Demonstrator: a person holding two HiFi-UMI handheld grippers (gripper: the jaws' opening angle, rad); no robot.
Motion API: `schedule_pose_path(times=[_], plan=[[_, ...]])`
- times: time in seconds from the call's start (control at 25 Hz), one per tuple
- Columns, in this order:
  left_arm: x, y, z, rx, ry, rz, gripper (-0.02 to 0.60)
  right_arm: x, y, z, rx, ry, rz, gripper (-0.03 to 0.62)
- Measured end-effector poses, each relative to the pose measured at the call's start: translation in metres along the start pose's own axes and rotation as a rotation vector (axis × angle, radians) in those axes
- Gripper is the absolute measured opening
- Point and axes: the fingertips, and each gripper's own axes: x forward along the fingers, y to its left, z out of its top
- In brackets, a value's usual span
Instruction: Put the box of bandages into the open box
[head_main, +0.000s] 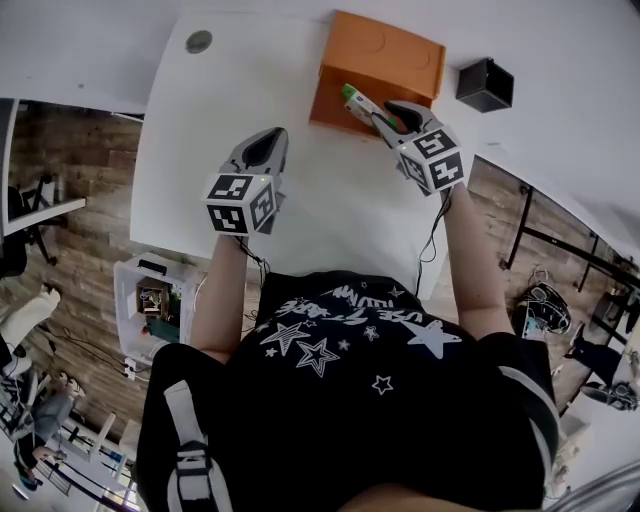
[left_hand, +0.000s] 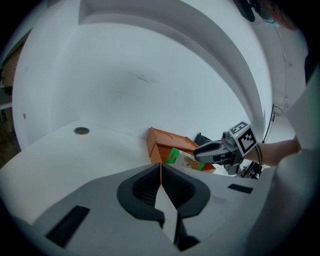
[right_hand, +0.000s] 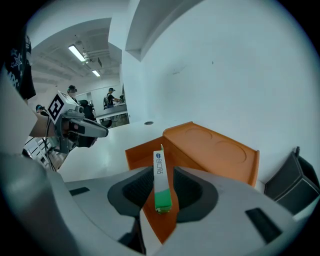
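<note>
Clamping the box of bandages between its two jaws, the right hand-held gripper holds it off the surface. The pads press on the two broad faces, so in the right gripper view the carton shows edge-on. Its long axis runs straight along the jaws, with a green end nearest the camera and the white part with a blue mark farther out. In the head view that axis slants from 4 o'clock at the jaws to 10 o'clock, and the free end points out over the near rim of the orange open box. Whether the carton touches that rim cannot be told.

The open box sits toward 1 o'clock on the white surface. Its tray faces the person and its lid, which bears two round impressions, is laid back on the 12 o'clock side.

The left hand-held gripper hangs at about 8 o'clock of the right one, well apart from the orange box. Its jaws are together with nothing between them, and they point toward 12 o'clock.

A small black box stands at 3 o'clock of the orange one, apart from it. A round grommet sits in the surface at 11 o'clock.

By count: two hand-held grippers, one box of bandages, one orange open box, one black box, one grommet.
</note>
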Motion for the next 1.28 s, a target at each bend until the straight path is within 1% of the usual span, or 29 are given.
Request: schedule_pose_path(times=[0.24,0.6,0.76,0.92,1.04,1.12,1.28], plan=[[-0.021,-0.021,0.004,0.019,-0.019,0.002,0.023,-0.028,0.009,0.003,-0.004,-0.025,-0.017,0.11],[-0.049,-0.051,-0.001,0.045,-0.044,0.018,0.023,-0.064,0.02,0.001,-0.008,-0.068,-0.029,0.11],[-0.066,-0.068,-0.004,0.056,-0.061,0.025,0.023,-0.085,0.032,-0.001,-0.014,-0.09,-0.016,0.11],[-0.08,-0.088,-0.01,0.066,-0.069,0.033,0.023,-0.108,0.044,-0.008,-0.04,-0.099,-0.011,0.109],[-0.089,-0.106,-0.007,0.078,-0.094,0.042,0.023,-0.128,0.046,-0.014,-0.049,-0.119,-0.026,0.086],[-0.094,-0.121,-0.006,0.085,-0.114,0.046,0.023,-0.144,0.045,-0.016,-0.058,-0.149,-0.042,0.072],[-0.106,-0.153,-0.012,0.101,-0.139,0.053,0.023,-0.177,0.053,-0.023,-0.119,-0.185,-0.058,0.069]])
